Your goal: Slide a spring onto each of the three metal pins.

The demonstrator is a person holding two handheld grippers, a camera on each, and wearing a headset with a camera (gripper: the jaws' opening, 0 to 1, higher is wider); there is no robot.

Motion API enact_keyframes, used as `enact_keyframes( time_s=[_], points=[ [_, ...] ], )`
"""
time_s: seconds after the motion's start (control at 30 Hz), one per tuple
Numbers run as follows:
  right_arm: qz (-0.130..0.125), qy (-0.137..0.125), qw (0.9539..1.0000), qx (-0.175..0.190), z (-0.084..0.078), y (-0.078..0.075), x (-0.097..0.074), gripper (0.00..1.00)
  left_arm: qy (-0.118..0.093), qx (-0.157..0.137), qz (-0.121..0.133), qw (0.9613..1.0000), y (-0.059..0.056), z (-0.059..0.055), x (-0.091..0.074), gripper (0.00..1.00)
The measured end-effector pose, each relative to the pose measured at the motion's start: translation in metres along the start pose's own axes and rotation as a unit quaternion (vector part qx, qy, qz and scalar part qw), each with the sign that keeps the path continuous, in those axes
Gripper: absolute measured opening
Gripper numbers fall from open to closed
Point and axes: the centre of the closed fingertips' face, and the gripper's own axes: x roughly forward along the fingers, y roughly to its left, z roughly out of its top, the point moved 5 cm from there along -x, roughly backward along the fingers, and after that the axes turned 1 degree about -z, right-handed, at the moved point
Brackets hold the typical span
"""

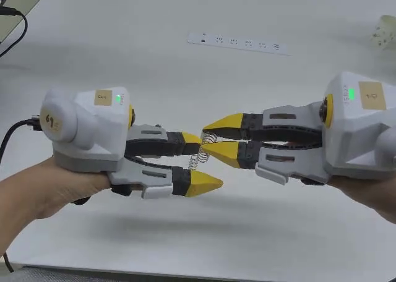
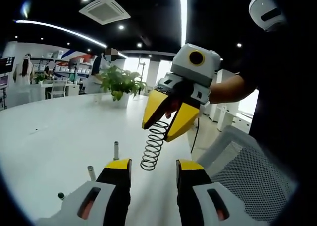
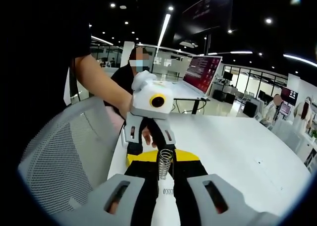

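Observation:
A thin wire spring (image 1: 200, 153) hangs from my right gripper (image 1: 213, 143), whose yellow tips are shut on its upper end. My left gripper (image 1: 201, 161) faces it from the left, jaws open, one on each side of the spring's lower end. In the left gripper view the spring (image 2: 153, 145) dangles from the right gripper (image 2: 165, 118) just above my open left gripper (image 2: 154, 165). Three short metal pins (image 2: 116, 150) (image 2: 91, 172) (image 2: 61, 196) stand on the white table to the left of it. In the right gripper view the spring (image 3: 165, 163) is pinched in my right gripper (image 3: 166, 157), with the left gripper (image 3: 150, 108) opposite.
A white power strip (image 1: 238, 42) lies at the far side of the table (image 1: 185, 84). A black cable (image 1: 17, 23) runs at the far left. A mesh chair (image 2: 247, 171) stands beside the table, and a potted plant (image 2: 119, 82) sits at its far end.

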Motion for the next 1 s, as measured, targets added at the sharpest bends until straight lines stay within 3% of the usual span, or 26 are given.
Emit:
enact_keyframes(
  time_s=[0.27,0.6,0.73,0.77,1.0],
  points=[
    [-0.010,0.006,0.9999,-0.001,-0.003,-0.004,-0.003,0.07,0.020,0.008,0.020,0.9996,0.005,-0.008,-0.012,0.38],
    [-0.023,0.011,0.9997,0.000,-0.006,-0.008,-0.006,0.07,0.022,0.002,0.057,0.9981,0.014,-0.013,-0.036,0.48],
    [-0.030,0.019,0.9994,0.001,-0.010,-0.011,-0.009,0.07,0.021,0.002,0.083,0.9963,0.019,-0.013,-0.048,0.57],
    [-0.032,0.019,0.9993,0.002,-0.011,-0.012,-0.010,0.07,0.027,0.013,0.095,0.9950,0.022,-0.015,-0.054,0.59],
    [-0.046,0.026,0.9986,0.005,-0.016,-0.017,-0.015,0.07,0.044,0.006,0.134,0.9900,0.030,-0.030,-0.080,0.66]
  ],
)
